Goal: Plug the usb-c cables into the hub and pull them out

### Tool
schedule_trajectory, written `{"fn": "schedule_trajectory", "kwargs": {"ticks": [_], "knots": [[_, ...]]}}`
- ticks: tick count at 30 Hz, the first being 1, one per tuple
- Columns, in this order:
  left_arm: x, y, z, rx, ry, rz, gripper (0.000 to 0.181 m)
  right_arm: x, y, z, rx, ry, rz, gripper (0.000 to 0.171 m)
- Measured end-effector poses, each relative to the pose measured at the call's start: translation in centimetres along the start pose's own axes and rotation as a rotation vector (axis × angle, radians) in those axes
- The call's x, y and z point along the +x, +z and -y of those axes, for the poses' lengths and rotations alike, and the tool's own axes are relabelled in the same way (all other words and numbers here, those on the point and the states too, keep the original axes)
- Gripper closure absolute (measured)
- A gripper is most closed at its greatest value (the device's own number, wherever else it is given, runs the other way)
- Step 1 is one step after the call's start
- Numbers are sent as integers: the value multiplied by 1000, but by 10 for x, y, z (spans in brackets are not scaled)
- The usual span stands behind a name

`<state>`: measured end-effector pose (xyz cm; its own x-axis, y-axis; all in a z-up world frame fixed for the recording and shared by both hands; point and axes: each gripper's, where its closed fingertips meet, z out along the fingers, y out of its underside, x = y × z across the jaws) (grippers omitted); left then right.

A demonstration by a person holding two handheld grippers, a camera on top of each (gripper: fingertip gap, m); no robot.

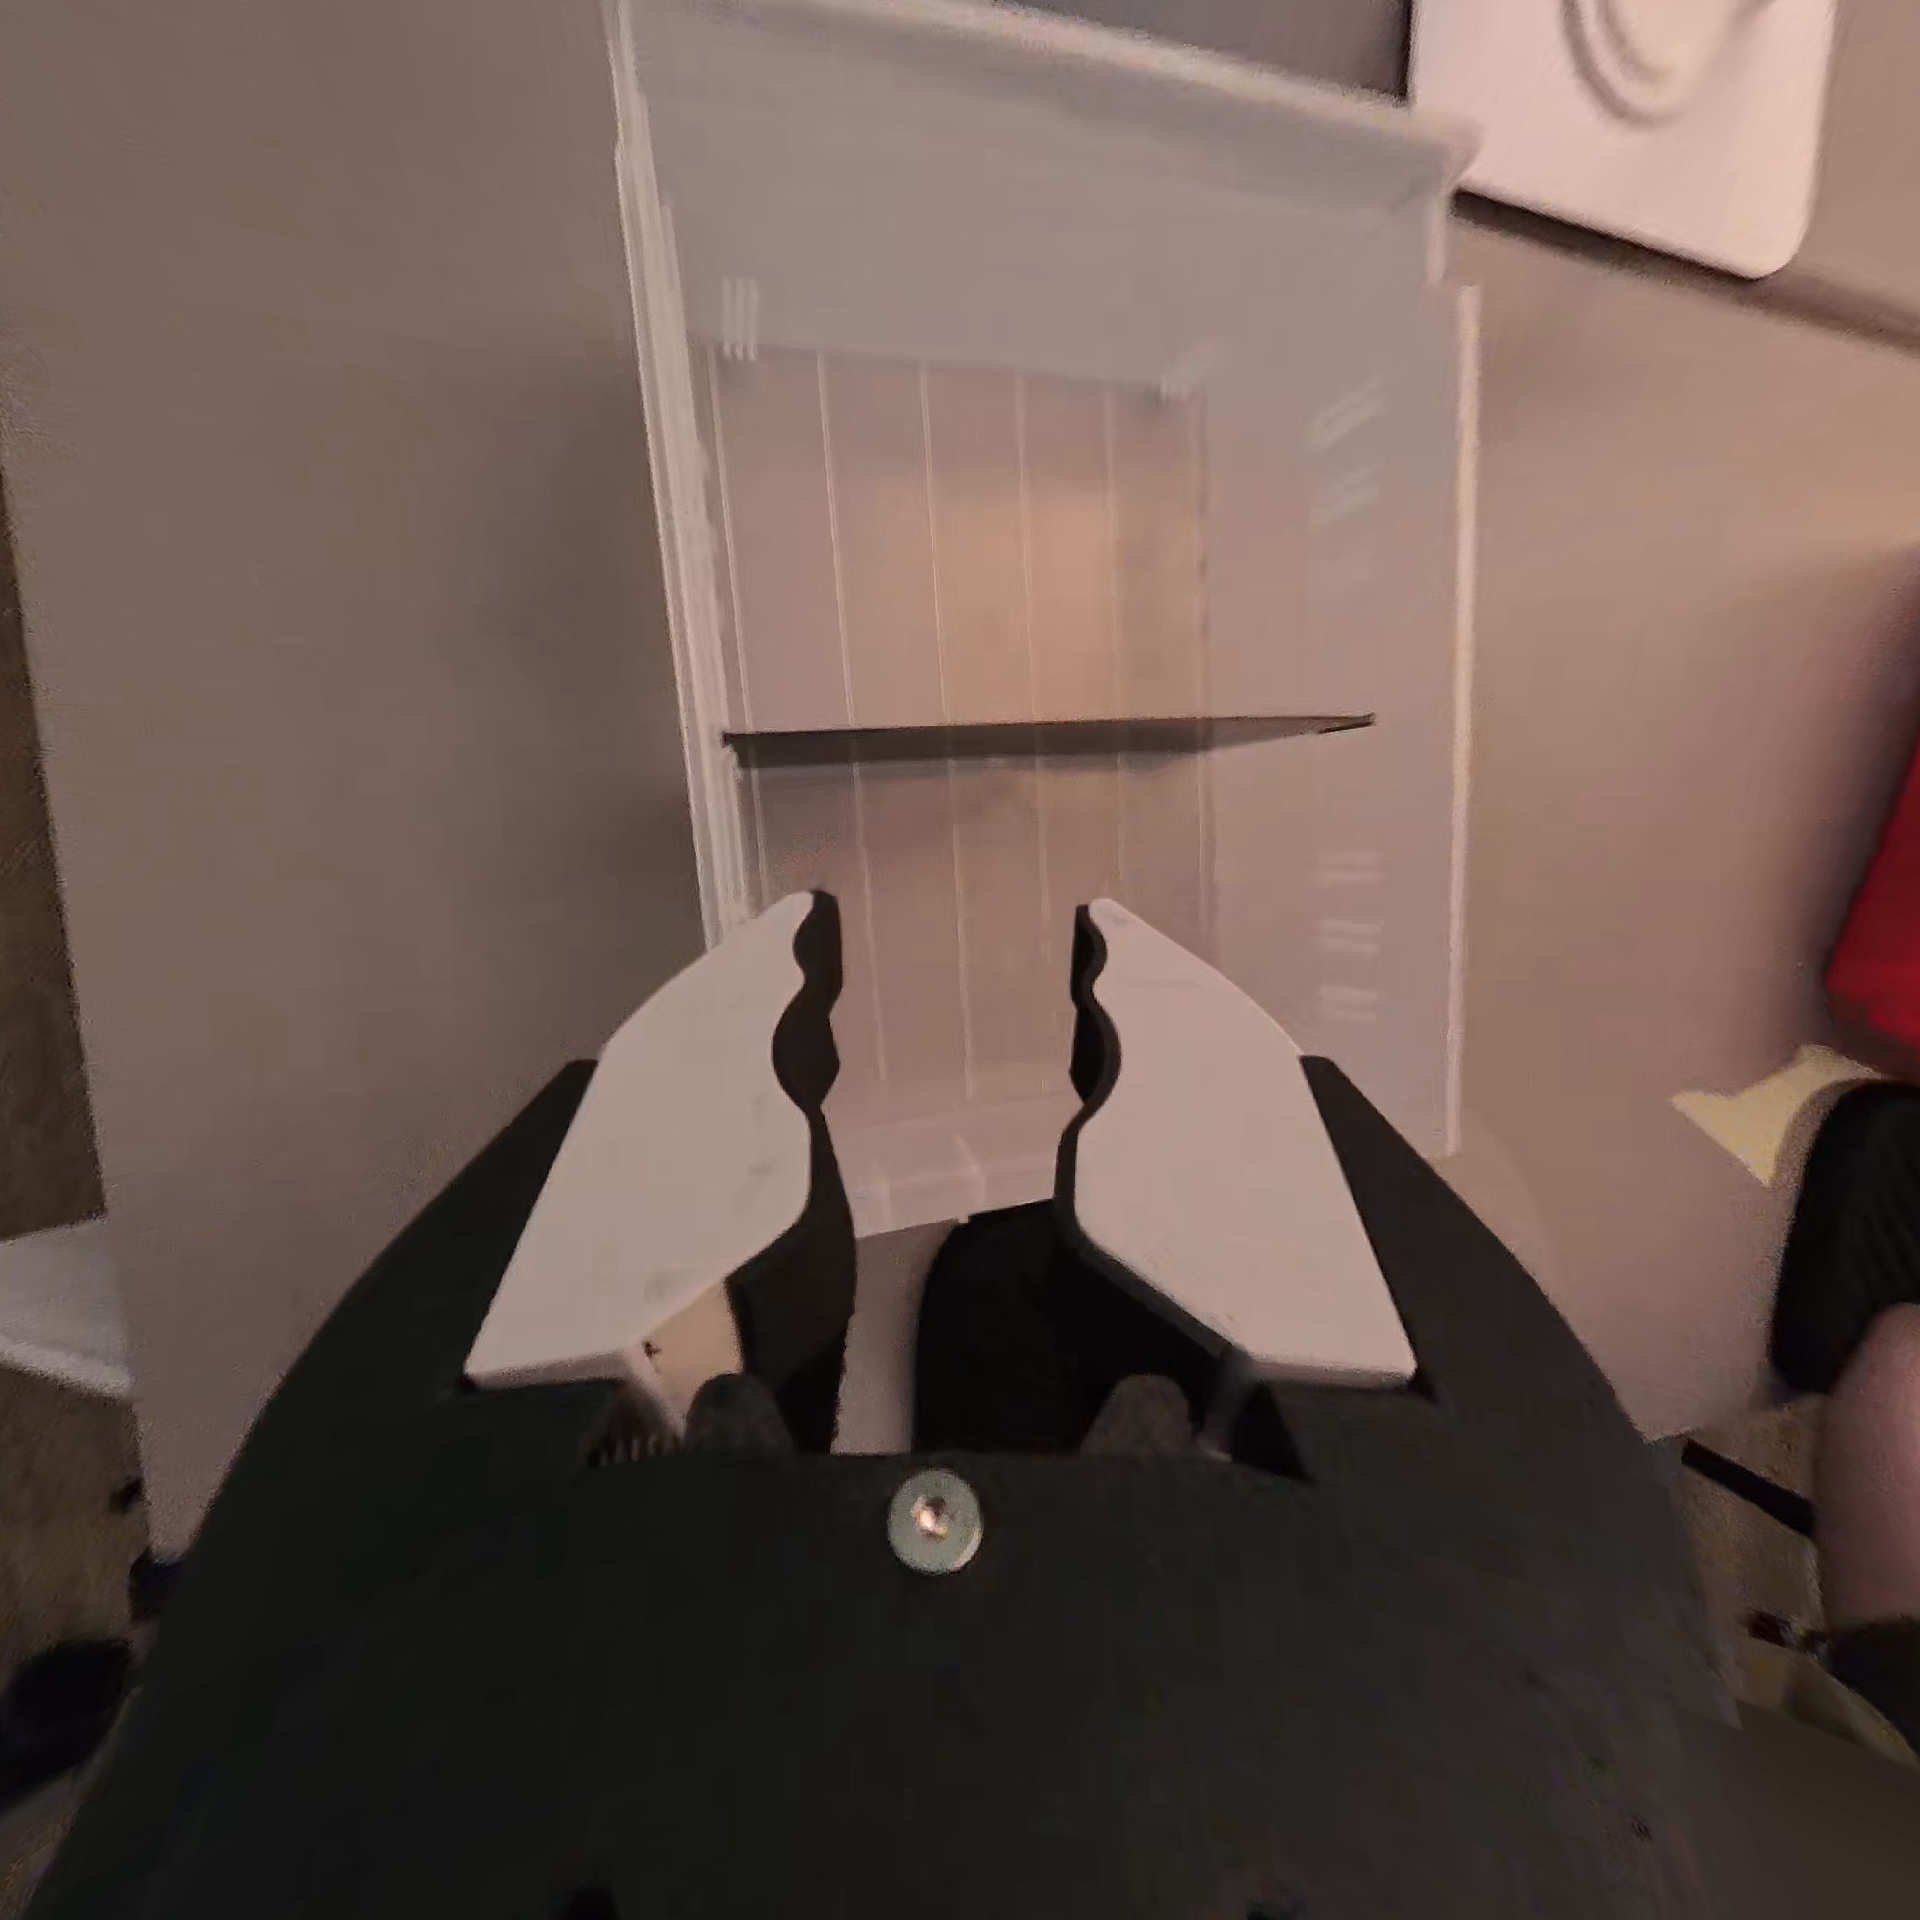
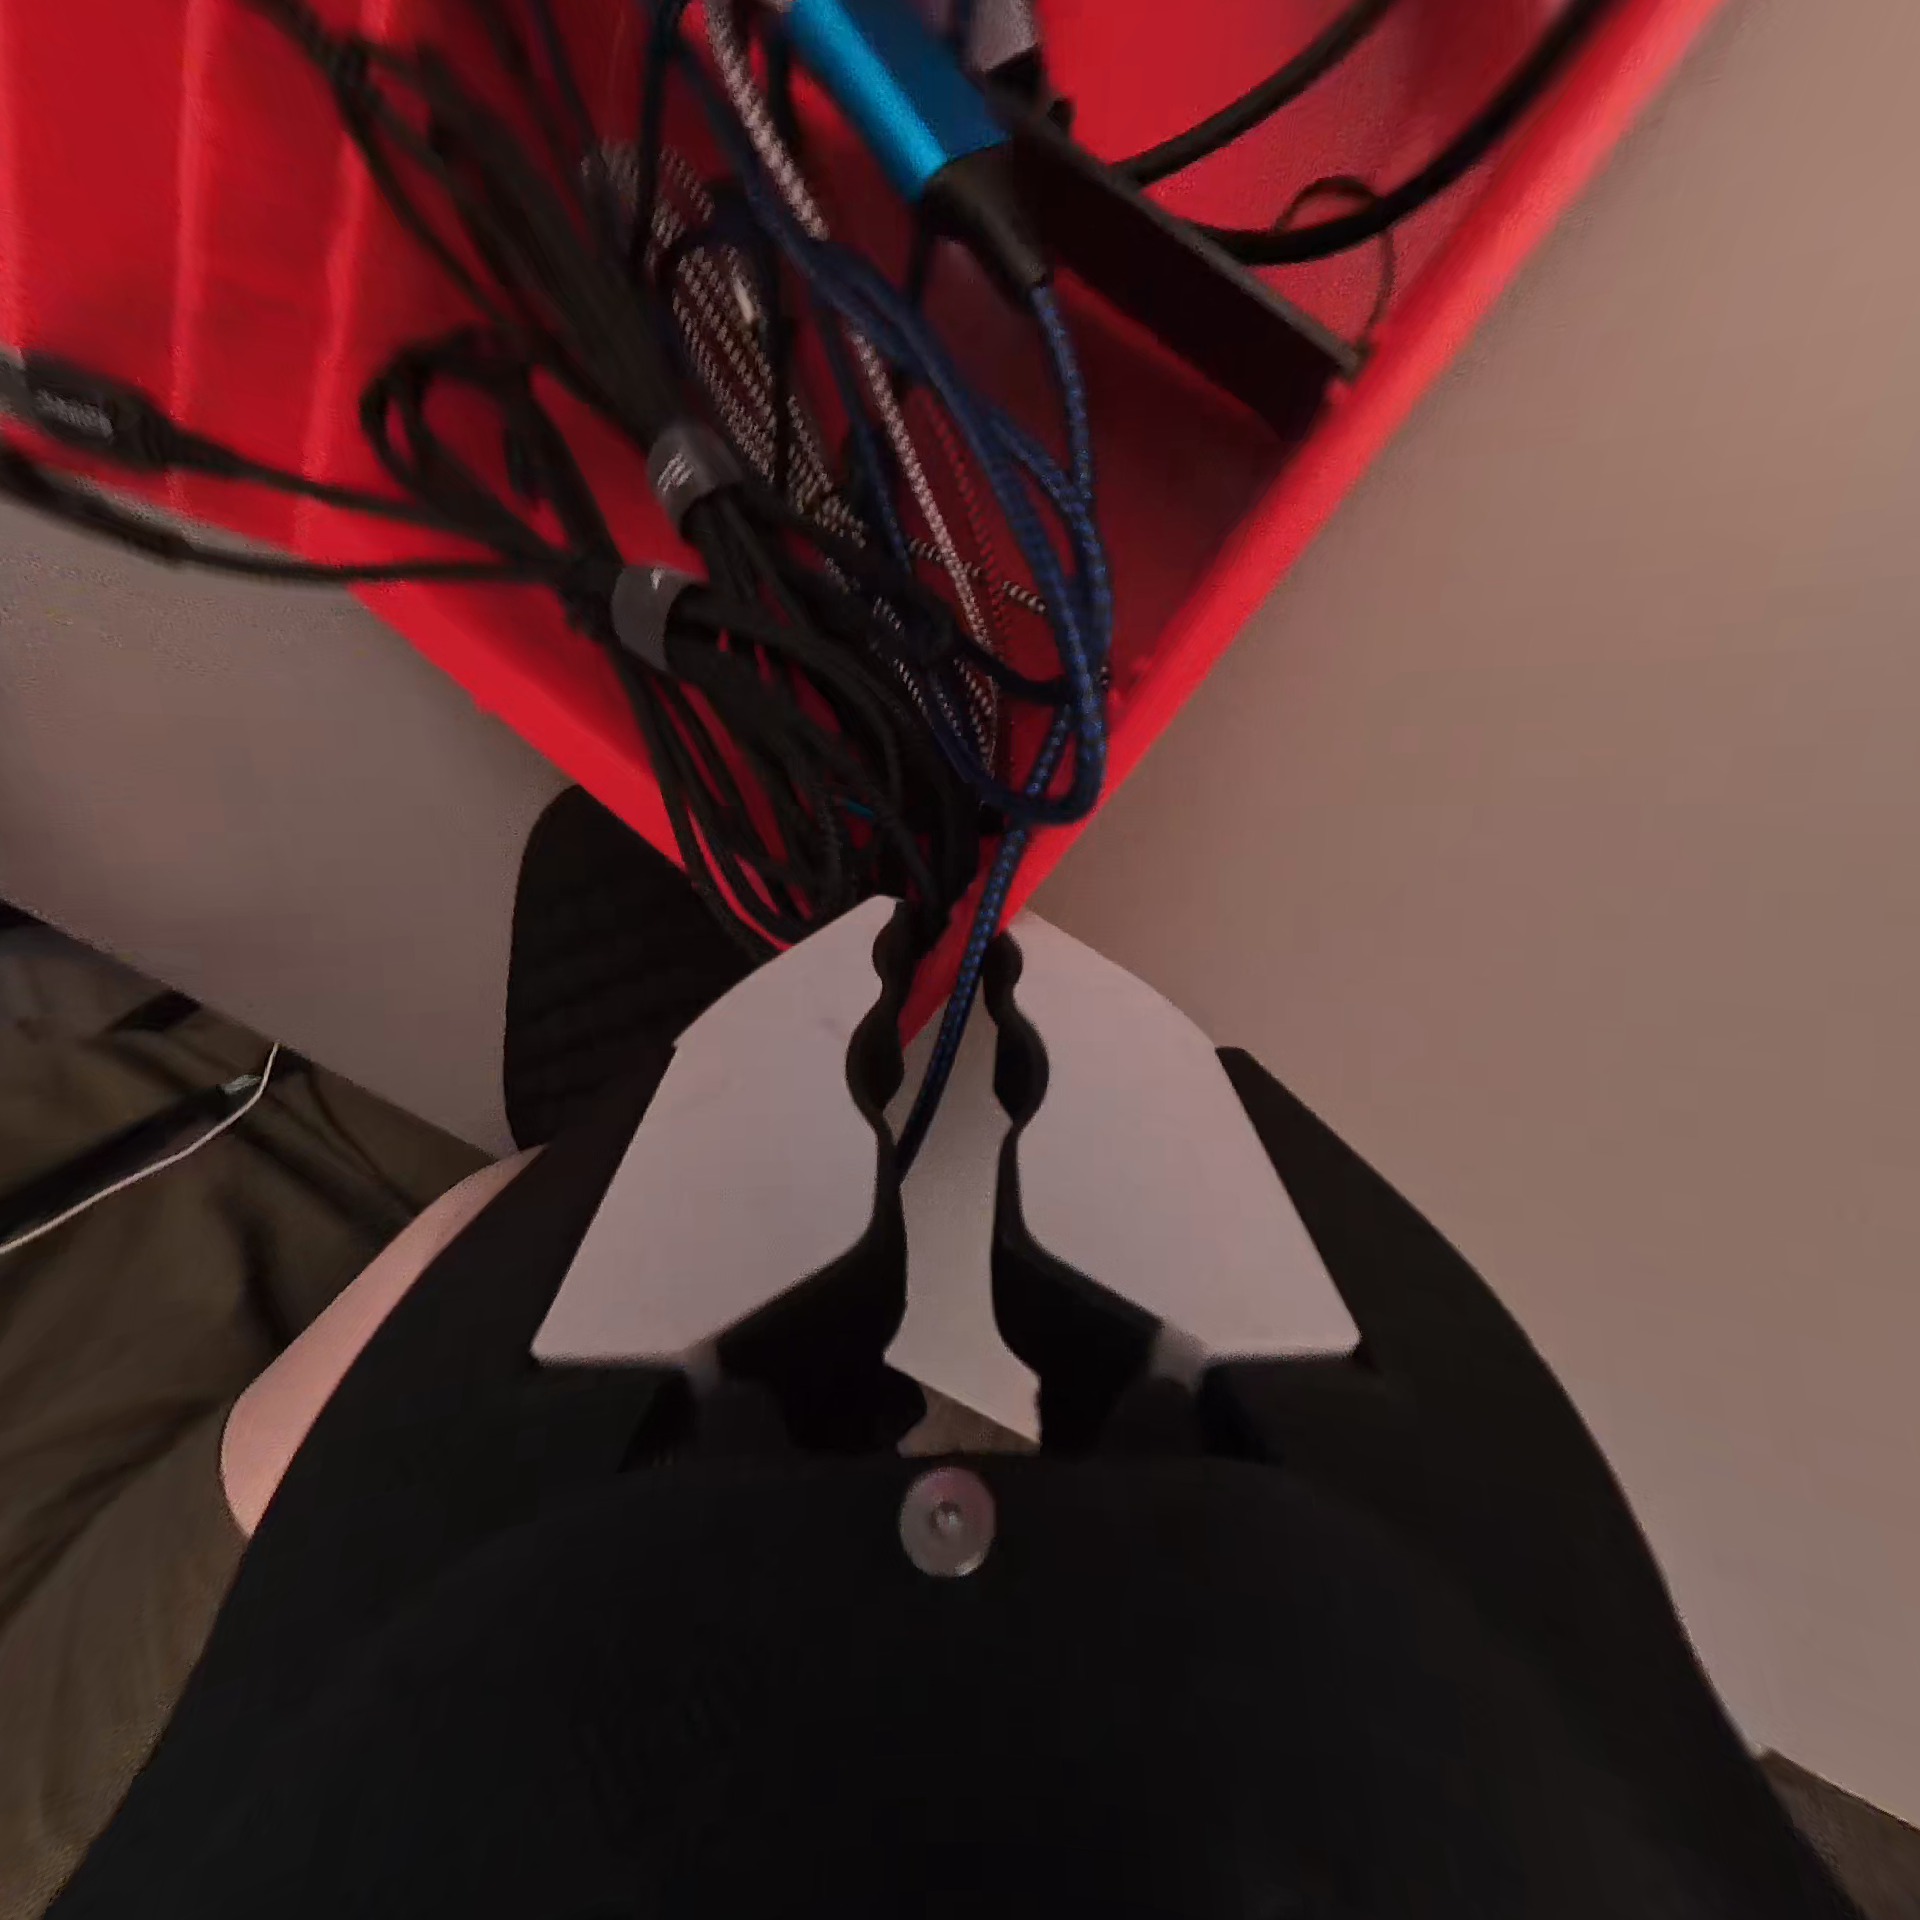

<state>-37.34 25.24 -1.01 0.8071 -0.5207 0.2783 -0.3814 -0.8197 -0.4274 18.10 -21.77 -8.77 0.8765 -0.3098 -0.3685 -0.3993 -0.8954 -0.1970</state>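
Observation:
In the right wrist view a red bin holds a tangle of cables. A blue metal hub lies near its top, with a blue braided cable running from its black end down over the bin's near corner. My right gripper is at that corner. Its jaws stand narrowly apart with the blue cable running between them, not visibly pinched. Black cables with grey ties and a grey-white braided cable lie beside it. My left gripper is open and empty, and no cable shows in its view.
A clear plastic box stands on the beige table right ahead of my left gripper. A white object lies at the far right. The red bin's edge and a person's leg show at the right. A black bar lies in the bin. Spacing between my two grippers at the tips: around 75 cm.

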Motion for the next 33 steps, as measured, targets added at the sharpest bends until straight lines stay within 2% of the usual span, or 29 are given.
{"fn": "schedule_trajectory", "kwargs": {"ticks": [5, 12, 17, 23, 31, 33], "knots": [[-20, 10, -10, -72, -52, 55, 137, 3, 4, 8, -54, 147, 1, 158], [-39, 23, -27, -179, -134, 61, 131, 6, -6, 20, 94, 339, 146, 153], [-42, 33, -32, -231, -129, 77, 131, 13, -2, 31, 105, 350, 158, 151], [-49, 51, -43, -339, -153, 90, 131, 21, -2, 43, 98, 341, 35, 153], [-55, 68, -54, -425, -183, 70, 140, 30, 10, 50, 35, 278, -47, 157], [-55, 73, -57, -449, -183, 51, 148, 30, 10, 49, 27, 242, -62, 157]]}}
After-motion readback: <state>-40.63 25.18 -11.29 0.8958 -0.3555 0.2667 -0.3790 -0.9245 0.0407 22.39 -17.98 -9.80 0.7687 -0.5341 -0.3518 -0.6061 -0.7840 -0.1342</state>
